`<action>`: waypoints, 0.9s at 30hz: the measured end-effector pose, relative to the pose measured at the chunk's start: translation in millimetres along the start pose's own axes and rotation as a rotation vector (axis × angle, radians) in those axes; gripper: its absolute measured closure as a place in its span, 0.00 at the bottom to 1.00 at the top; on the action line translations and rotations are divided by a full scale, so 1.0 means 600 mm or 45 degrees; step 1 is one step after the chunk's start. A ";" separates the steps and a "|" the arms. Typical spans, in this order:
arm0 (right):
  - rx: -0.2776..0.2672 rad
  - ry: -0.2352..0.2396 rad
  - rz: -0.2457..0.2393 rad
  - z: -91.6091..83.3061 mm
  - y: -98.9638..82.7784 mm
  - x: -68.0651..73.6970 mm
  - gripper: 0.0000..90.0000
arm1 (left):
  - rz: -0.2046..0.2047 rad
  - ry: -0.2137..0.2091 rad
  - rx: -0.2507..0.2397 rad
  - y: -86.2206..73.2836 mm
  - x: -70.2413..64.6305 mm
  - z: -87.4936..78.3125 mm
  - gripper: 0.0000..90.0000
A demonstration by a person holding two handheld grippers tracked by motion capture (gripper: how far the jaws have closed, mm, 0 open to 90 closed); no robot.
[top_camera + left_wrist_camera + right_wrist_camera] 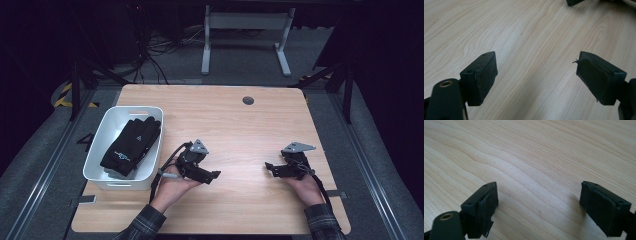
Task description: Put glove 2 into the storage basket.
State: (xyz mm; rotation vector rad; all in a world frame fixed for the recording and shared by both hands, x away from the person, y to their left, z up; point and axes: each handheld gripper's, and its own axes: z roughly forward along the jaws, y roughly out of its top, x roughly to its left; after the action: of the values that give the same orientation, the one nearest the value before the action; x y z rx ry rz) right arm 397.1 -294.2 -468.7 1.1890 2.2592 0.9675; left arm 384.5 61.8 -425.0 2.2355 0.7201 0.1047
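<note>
Black gloves [131,146] perhaps a pair, logo too small, sleeves cut off below.

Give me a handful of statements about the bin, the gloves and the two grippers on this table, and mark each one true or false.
1. The black gloves lie inside the white bin. True.
2. The left hand-held gripper is clamped on a glove. False: its jaws stand open over bare wood with nothing between them.
3. The white bin sits toward the left edge of the wooden table in the high view. True.
4. The right hand-held gripper is reaching into the bin. False: it is near the table's right side, far from the bin, jaws open and empty.
5. A glove lies on the tabletop between the two grippers. False: only bare wood lies between them.
</note>
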 end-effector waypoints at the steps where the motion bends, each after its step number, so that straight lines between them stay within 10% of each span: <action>1: 0.000 0.000 0.000 0.000 0.000 0.000 0.17 | 0.006 0.000 0.002 -0.004 -0.001 0.011 0.20; 11: -0.001 0.004 -0.006 0.000 0.000 0.000 0.18 | 0.071 0.033 0.107 -0.030 -0.007 0.065 0.18; 16: -0.001 0.004 -0.006 0.000 0.000 0.000 0.18 | 0.150 0.076 0.058 -0.039 -0.013 0.075 0.13; 27: -0.003 0.006 -0.008 0.001 0.000 0.001 0.18 | 0.154 0.073 0.009 -0.046 -0.012 0.077 0.10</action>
State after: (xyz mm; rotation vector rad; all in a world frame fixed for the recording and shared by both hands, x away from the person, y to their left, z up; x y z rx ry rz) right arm 397.1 -293.5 -468.9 1.1798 2.2633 0.9709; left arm 378.9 43.2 -475.7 2.2905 0.6157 0.2270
